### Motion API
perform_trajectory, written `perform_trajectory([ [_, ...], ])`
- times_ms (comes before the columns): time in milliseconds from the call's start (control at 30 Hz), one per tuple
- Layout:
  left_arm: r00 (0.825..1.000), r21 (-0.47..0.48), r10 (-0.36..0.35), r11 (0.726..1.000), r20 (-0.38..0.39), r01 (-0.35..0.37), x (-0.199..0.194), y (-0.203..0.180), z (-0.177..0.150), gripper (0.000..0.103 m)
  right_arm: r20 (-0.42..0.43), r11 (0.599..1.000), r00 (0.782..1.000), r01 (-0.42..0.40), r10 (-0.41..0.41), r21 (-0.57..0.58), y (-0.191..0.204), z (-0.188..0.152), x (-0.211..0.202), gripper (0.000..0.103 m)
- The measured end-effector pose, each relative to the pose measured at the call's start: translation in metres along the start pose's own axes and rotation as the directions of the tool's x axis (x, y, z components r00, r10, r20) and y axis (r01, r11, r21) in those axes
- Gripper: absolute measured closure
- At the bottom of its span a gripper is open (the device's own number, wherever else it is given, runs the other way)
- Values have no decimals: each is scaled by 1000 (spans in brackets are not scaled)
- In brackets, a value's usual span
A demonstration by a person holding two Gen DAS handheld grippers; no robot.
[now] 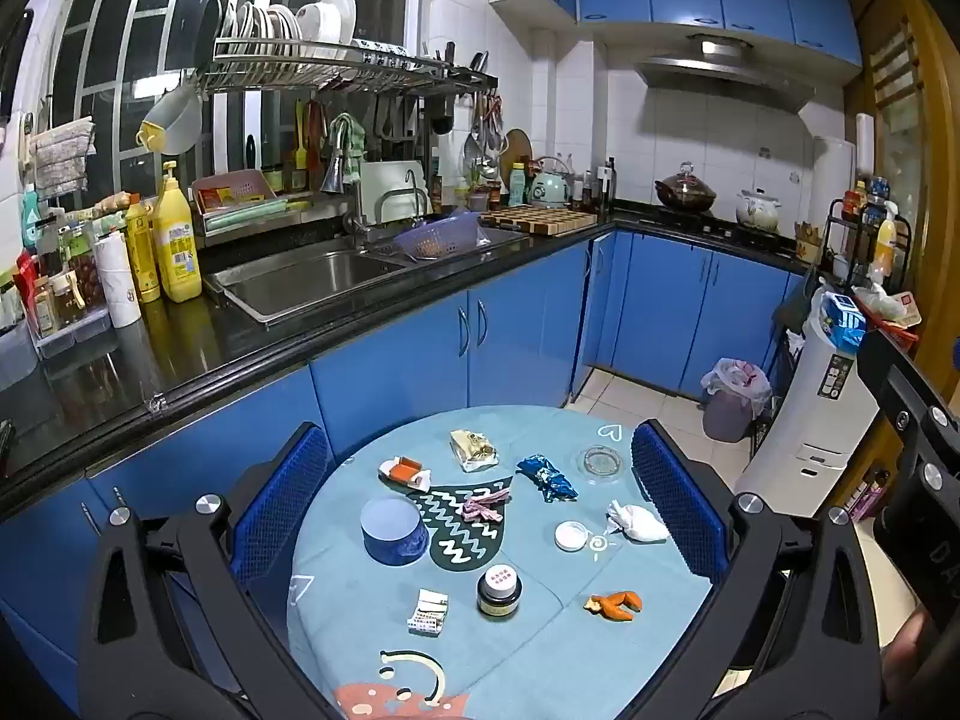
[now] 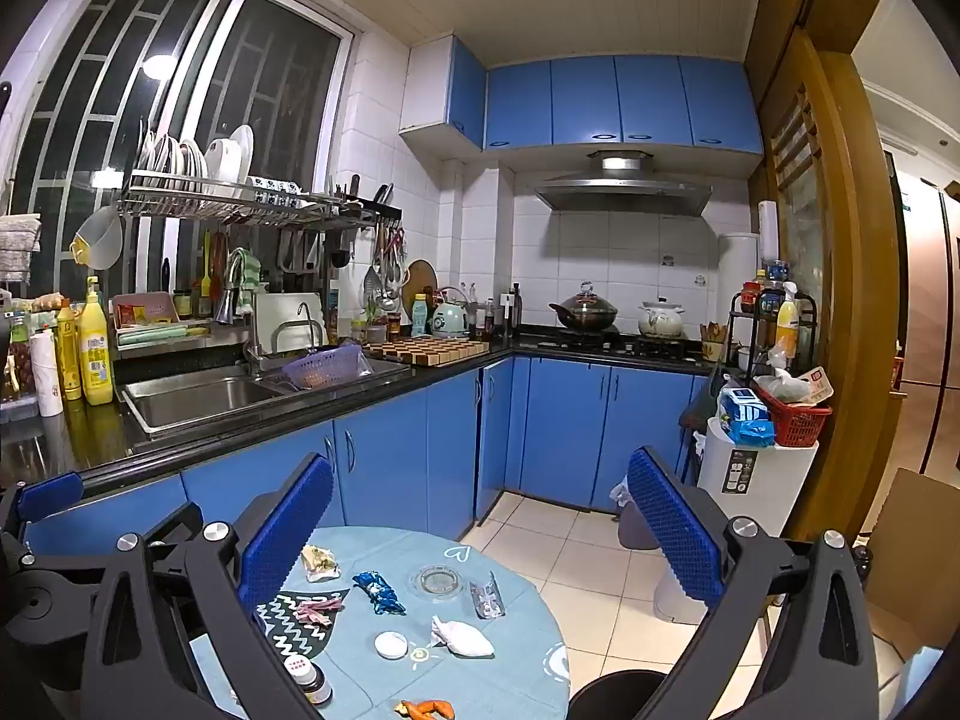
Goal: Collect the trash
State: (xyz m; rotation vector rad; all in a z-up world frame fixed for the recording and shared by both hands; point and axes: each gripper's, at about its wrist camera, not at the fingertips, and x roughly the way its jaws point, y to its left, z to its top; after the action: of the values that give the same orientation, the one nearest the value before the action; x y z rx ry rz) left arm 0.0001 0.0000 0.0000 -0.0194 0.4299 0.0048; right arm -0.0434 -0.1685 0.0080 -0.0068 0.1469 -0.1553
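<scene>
- Seemingly nothing is collected yet: both my claws gape wide and carry nothing, left claw (image 1: 480,516), right claw (image 2: 480,534).
- Near, at 6 o'clock on the tabletop (image 1: 540,648), lies orange peel (image 1: 615,605); farther, at 12, a blue wrapper (image 1: 547,478) and white tissue (image 1: 637,522).
- Only the right view shows a foil pack (image 2: 489,598) and a dark bin (image 2: 618,693) at 5 o'clock.
- Only the left view shows the lined bin (image 1: 733,399), far at 2.

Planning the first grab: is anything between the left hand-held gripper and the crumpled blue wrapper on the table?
Nothing visible: the left hand-held gripper hangs open above the table, with the blue wrapper lying uncovered.
</scene>
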Motion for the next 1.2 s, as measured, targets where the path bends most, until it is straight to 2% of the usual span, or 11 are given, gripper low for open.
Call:
perform_trajectory([
  [1200, 1000, -1, -4, 1000, -12, 4, 0, -2, 0, 3, 4, 1000, 1000, 0, 0, -6, 4, 3, 1, 7],
])
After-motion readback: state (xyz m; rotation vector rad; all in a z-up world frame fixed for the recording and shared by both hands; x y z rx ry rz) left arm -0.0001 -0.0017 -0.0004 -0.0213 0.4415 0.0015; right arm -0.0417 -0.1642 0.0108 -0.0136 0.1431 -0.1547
